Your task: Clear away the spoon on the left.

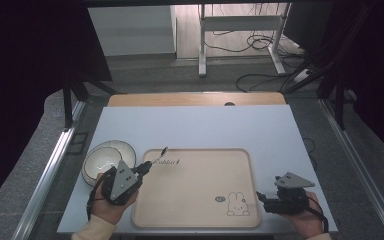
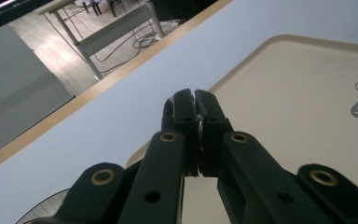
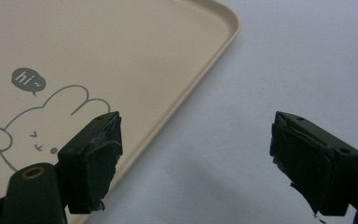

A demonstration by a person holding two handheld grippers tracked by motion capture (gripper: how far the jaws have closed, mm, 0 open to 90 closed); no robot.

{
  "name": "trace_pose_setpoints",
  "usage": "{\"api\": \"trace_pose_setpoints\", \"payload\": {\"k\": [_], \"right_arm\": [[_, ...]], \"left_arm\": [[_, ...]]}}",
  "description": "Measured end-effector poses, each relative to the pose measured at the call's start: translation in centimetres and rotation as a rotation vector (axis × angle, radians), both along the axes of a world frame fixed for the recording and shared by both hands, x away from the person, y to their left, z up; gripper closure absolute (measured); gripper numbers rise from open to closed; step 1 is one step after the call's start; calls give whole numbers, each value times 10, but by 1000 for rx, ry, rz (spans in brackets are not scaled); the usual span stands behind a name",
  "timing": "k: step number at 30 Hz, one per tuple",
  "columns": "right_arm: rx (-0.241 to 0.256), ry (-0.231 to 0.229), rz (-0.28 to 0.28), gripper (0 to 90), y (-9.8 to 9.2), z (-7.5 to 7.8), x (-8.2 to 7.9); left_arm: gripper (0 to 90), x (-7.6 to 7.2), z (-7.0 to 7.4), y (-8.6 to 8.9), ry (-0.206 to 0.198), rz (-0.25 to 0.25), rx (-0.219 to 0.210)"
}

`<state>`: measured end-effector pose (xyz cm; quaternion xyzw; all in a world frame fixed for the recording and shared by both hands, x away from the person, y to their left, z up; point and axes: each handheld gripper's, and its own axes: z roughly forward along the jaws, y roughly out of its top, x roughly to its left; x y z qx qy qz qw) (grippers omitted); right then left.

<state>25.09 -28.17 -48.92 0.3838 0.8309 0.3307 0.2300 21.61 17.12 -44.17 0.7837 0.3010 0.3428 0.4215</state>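
High view shows the table point(image 1: 190, 125), then the tray point(image 1: 195, 210) in its middle, then the bowl point(image 1: 100, 159) just beside the tray's left edge. The left tool point(image 1: 150, 166), jaws pressed together on a thin stick-like thing point(image 1: 160, 153) I cannot identify, is nearer the bowl. The right tool point(image 1: 261, 199), jaws wide apart and empty, hovers at the tray's right edge.

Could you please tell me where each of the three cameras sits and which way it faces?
High view: above the person's side, looking forward and down on the table; both hands, left gripper and right gripper show.
Left gripper view: rides the left gripper, looking along closed jaws across the tray toward the room.
Right gripper view: rides the right gripper, looking down between open jaws.
Shared: tray and its rabbit drawing.
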Motion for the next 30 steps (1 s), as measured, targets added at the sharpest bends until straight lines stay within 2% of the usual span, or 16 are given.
{"api": "trace_pose_setpoints", "payload": {"k": [6, 17, 24, 30], "right_arm": [[-2, 2, 1, 174, 0, 0, 0], [-6, 5, 5, 174, 0, -1, 0], [-4, 7, 3, 174, -1, -1, 0], [-5, 7, 5, 174, -1, -1, 0]], "left_arm": [[897, 4, -5, -6, 17, -10, 11], [896, 8, -15, -5, 43, -1, 27], [895, 9, -22, -9, 55, -2, 76], [895, 10, -25, -11, 60, -3, 94]]}}
